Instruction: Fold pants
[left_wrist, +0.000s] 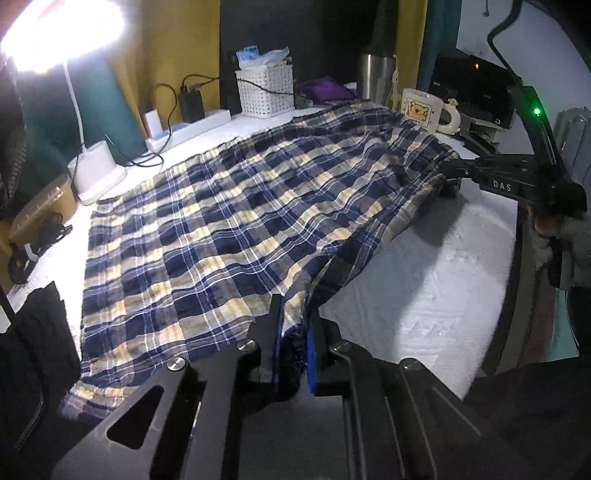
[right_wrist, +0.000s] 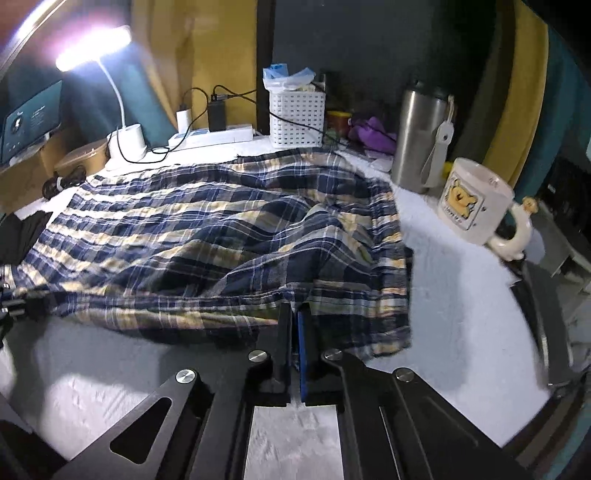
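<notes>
The plaid pants (left_wrist: 229, 221), checked in navy, cream and white, lie spread across a white textured tabletop (left_wrist: 436, 291), rumpled in long ridges and reaching from the near edge toward the clutter at the back. In the left wrist view the left gripper (left_wrist: 293, 325) has its jaws clenched on a bunched fold of the pants' near edge, dark cloth pinched between the blue pads (left_wrist: 312, 354). Across the cloth, the right gripper (left_wrist: 448, 175) comes in from the right side, its black fingers closed on the fabric's far right edge, with a sleeve and part of a hand (left_wrist: 554, 225) behind it. The right wrist view confirms this: the right gripper (right_wrist: 295, 325) is squeezed tight on the hem, the plaid cloth (right_wrist: 221, 240) draped up and over its fingertips, and the pants lift slightly there into a fold. Behind the pants stand a lit white desk lamp (left_wrist: 98, 173), a white power strip (left_wrist: 192, 125) with black and white chargers plugged in, a white slotted basket (left_wrist: 266, 90) holding blue packets, a steel tumbler (right_wrist: 421, 133), and a cream mug (right_wrist: 476, 203) printed with a yellow bear, standing just beside the cloth's right edge. A purple cloth (right_wrist: 373, 134) sits between the basket and the tumbler.
</notes>
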